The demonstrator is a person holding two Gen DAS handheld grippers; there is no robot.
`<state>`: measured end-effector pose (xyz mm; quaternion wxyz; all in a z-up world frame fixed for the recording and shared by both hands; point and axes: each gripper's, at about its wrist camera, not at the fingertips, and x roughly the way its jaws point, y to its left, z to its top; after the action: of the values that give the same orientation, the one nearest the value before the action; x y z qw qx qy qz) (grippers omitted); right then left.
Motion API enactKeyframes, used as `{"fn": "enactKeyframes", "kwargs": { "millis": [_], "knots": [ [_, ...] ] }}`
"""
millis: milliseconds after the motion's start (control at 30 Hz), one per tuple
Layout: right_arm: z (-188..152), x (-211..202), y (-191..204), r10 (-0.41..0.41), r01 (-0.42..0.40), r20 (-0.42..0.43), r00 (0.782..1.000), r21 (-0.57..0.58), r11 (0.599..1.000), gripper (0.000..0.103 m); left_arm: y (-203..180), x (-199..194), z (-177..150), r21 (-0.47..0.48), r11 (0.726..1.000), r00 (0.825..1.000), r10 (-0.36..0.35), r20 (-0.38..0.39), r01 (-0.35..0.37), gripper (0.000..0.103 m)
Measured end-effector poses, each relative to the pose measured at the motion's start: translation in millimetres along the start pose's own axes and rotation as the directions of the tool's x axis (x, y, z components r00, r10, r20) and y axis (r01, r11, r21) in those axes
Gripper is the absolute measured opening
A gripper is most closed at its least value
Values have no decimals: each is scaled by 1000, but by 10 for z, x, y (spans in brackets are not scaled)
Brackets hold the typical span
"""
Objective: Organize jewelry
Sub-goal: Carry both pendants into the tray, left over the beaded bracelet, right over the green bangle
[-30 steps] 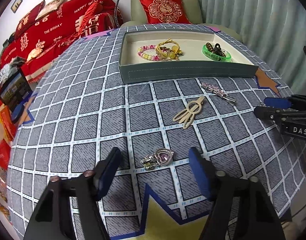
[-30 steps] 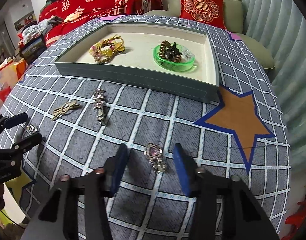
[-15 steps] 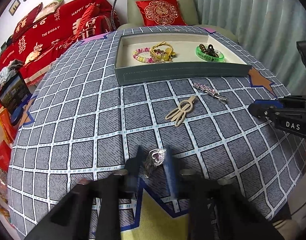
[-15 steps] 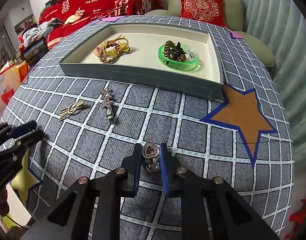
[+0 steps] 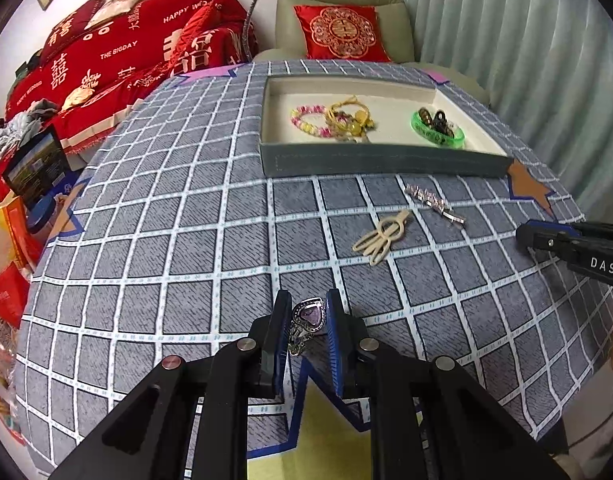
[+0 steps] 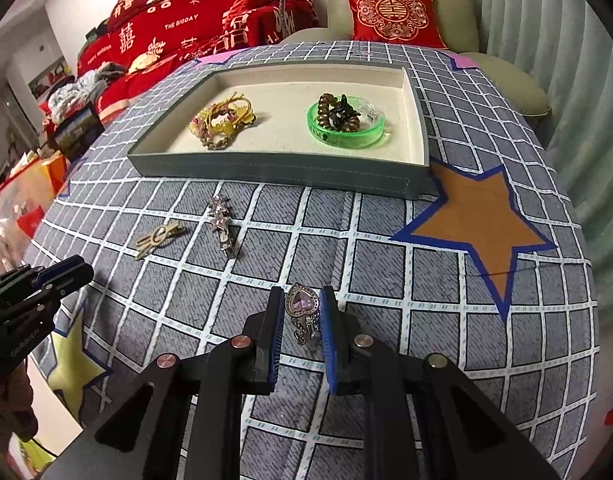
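Note:
My left gripper (image 5: 307, 307) is shut on a silver heart-shaped piece with a purple stone (image 5: 308, 316), just above the grey checked tablecloth. My right gripper (image 6: 302, 304) is shut on a second purple heart piece (image 6: 302, 306) with a small chain hanging below. A grey tray (image 5: 382, 162) with a cream lining stands further back; in the right wrist view it shows too (image 6: 274, 168). It holds beaded bracelets (image 5: 330, 122) and a green bangle (image 5: 438, 130) with dark hair ties. A gold hair clip (image 5: 380, 236) and a silver rhinestone clip (image 5: 434, 204) lie in front of the tray.
The right gripper (image 5: 566, 244) shows at the right edge of the left wrist view; the left gripper (image 6: 34, 284) shows at the left edge of the right wrist view. A green armchair with a red cushion (image 5: 340, 34) and a red sofa (image 5: 118, 60) stand behind the table.
Both grippers went from wide open around their heart pieces to shut on them. Both have since lifted a little with the pieces held.

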<state>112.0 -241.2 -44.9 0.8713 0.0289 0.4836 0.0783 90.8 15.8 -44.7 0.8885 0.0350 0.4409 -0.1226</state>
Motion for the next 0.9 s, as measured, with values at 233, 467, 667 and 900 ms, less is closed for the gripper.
{"fn": "enactKeyframes", "kwargs": {
  "millis": [233,467,667,900],
  "knots": [
    [12,-118,-34,36,-37,34,999,49,998,19,129,-110,7,-43,999,999,-22,29,23,27],
    [20,-194,-99,44,-48,51,998,76,996,19,209,-160,51,-78,996,998,-42,45,45,27],
    [69,-267,-226,66,-75,70,995,124,989,19,238,-224,137,-90,994,997,-52,62,58,27],
    [227,-368,-308,77,-92,104,992,151,984,19,178,-279,356,-68,996,994,-53,96,60,27]
  ]
}}
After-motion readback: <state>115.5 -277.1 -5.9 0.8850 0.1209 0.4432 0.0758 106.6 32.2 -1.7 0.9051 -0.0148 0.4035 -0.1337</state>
